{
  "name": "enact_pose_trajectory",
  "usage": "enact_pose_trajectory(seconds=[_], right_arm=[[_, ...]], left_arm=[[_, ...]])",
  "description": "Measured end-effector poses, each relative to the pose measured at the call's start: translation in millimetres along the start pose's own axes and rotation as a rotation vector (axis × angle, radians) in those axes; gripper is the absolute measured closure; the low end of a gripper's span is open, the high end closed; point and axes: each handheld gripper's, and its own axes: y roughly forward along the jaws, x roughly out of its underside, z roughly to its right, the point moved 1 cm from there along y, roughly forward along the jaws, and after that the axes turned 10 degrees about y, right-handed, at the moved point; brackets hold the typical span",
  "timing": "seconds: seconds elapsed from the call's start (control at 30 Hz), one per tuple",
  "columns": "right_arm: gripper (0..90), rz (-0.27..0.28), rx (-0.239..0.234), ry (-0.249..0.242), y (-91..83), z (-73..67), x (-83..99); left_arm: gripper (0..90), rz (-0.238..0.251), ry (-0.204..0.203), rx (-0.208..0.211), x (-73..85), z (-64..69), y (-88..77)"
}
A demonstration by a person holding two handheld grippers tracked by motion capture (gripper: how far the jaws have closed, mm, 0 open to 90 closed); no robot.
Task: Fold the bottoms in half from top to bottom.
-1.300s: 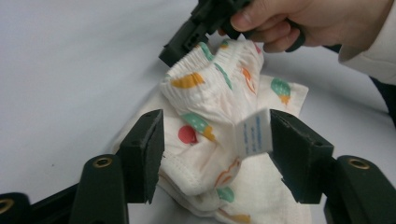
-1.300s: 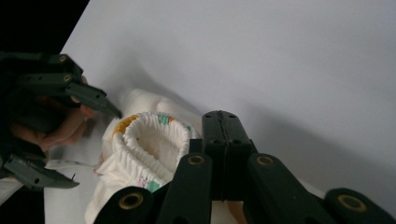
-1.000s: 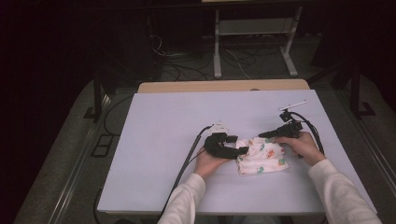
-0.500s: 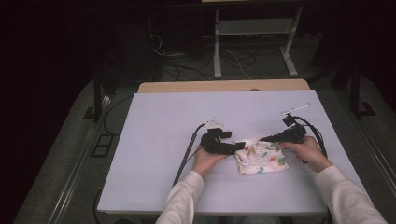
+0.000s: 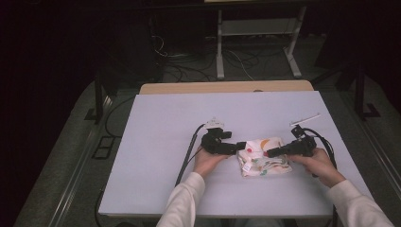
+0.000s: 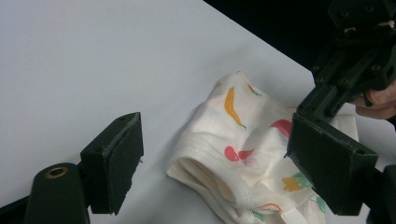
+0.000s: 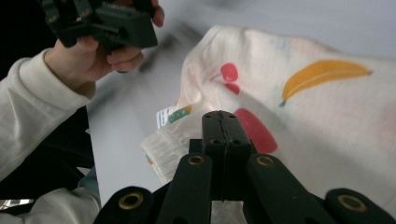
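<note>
Small folded cloth [image 5: 263, 156] with fruit print lies on white table [image 5: 156, 142], toward the near edge, between both hands. Left gripper [image 5: 241, 145] at cloth's left edge, jaws spread wide and just been opening, cloth between them but pads not touching it. Right gripper [image 5: 271, 152] fully closed, tip over cloth's right part; whether it pinches fabric, cannot tell.

Fruit-print cloth [image 5: 263, 157] on white table [image 5: 165, 142]

Left gripper [image 5: 242, 144] jaws just opened wide; right gripper [image 5: 270, 152] jaws closed.
</note>
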Motion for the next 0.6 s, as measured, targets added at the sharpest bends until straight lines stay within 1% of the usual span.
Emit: enact_pose_trajectory(seconds=[0.33, 0.37, 0.5, 0.6], right_arm=[[88.9, -0.011, 0.006, -0.020, 4.0, 0.6, 17.6], [88.9, -0.018, 0.012, -0.017, 4.2, -0.1, 19.0], [88.9, -0.015, 0.028, -0.035, 5.8, 0.9, 22.5], [88.9, -0.025, 0.037, -0.032, 7.3, 2.2, 25.5]], left_arm=[[16.8, -0.016, 0.006, 0.012, -3.5, 3.3, 5.2], [16.6, -0.017, 0.007, 0.012, -3.5, 3.3, 5.6], [16.5, -0.019, 0.005, 0.015, -3.7, 3.9, 6.4], [16.5, -0.021, 0.009, 0.016, -3.9, 4.1, 6.4]])
